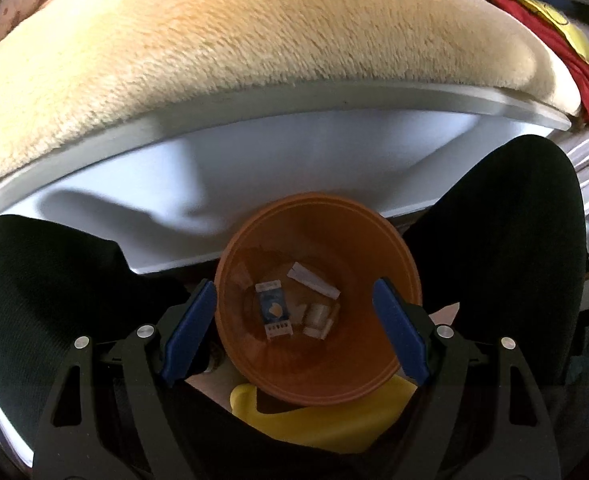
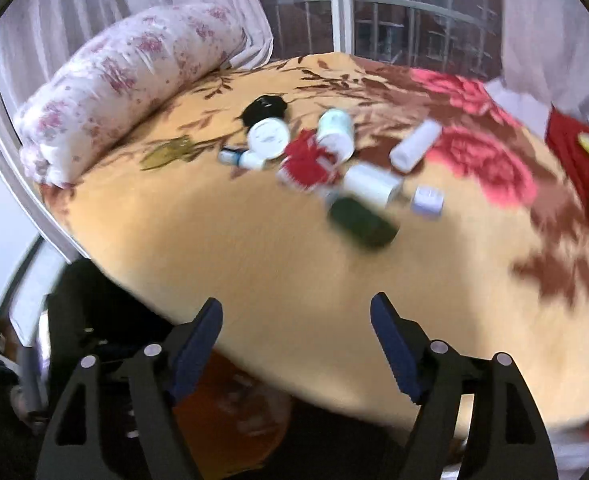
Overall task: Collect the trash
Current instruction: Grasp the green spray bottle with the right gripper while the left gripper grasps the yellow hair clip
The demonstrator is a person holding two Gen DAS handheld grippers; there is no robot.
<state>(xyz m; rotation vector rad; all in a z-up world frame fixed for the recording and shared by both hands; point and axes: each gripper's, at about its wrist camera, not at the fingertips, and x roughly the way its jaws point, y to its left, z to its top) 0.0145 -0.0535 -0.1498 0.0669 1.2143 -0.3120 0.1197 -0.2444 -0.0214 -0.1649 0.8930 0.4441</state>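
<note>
Sunlit bedding fills both views: a bed [image 2: 254,280] covered by a yellow floral blanket, with a rolled floral quilt [image 2: 134,80] along its far left edge and a window behind. Trash is scattered near the middle of the bed: a dark green bottle [image 2: 362,220], a white bottle [image 2: 374,182], a red-and-white wrapper [image 2: 308,164], a round white lid [image 2: 268,138], a white jar [image 2: 336,132], a white tube [image 2: 414,146], a small pale box [image 2: 427,202] and a black lump [image 2: 265,109].

Nearest of these to the right claw [image 2: 296,344] is the dark green bottle, which lies ahead and slightly right of it, well apart, its long axis running from upper left to lower right in the blurred picture. The right claw's jaws stand apart with nothing between them.

An orange bin [image 1: 318,376] is seen at the bed's near edge, straight below the left claw [image 1: 294,328]; a blue-and-white packet [image 1: 272,310] and white scraps [image 1: 314,284] lie at its bottom. The left claw's jaws also stand apart and empty, on either side of the bin's mouth without any contact being visible. A yellow object [image 1: 318,420] sits just beside the bin.

The right hand is judged the nearer to the trash still on the bed.
</note>
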